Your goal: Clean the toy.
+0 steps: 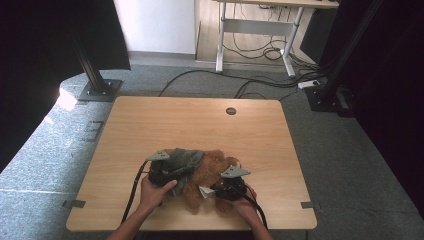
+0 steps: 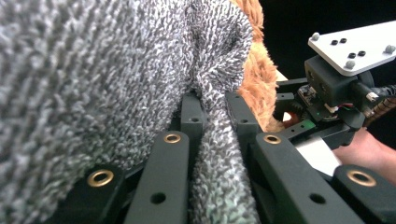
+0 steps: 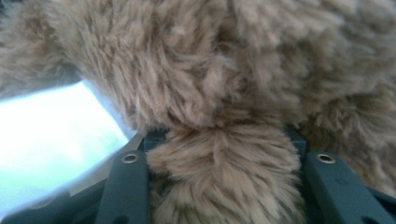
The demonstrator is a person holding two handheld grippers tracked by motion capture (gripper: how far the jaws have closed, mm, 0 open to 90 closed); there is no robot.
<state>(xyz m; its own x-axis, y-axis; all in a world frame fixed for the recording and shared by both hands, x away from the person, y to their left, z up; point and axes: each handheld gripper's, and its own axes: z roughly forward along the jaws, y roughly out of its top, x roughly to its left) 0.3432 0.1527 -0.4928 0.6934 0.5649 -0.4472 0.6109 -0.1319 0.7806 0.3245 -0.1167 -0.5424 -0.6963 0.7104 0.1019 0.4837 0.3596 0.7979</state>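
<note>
1. High view: fixed above the near edge, facing forward and down on the whole table (image 1: 150, 120).
2. Left gripper view: looks along its jaws, pressed close to the grey knit cloth (image 2: 93, 70).
3. Right gripper view: right up against the teddy bear (image 3: 224, 84); all three share the bear.

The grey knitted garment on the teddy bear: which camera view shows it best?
The left gripper view: the grey knitted garment is close up, a fold pinched in the left tool. The high view shows it small on the teddy bear. The right gripper view shows fur.

My left hand-held gripper (image 1: 162, 172) is black with gold rings, a grey plate and a black cable. My right hand-held gripper (image 1: 231, 186) looks the same.
</note>
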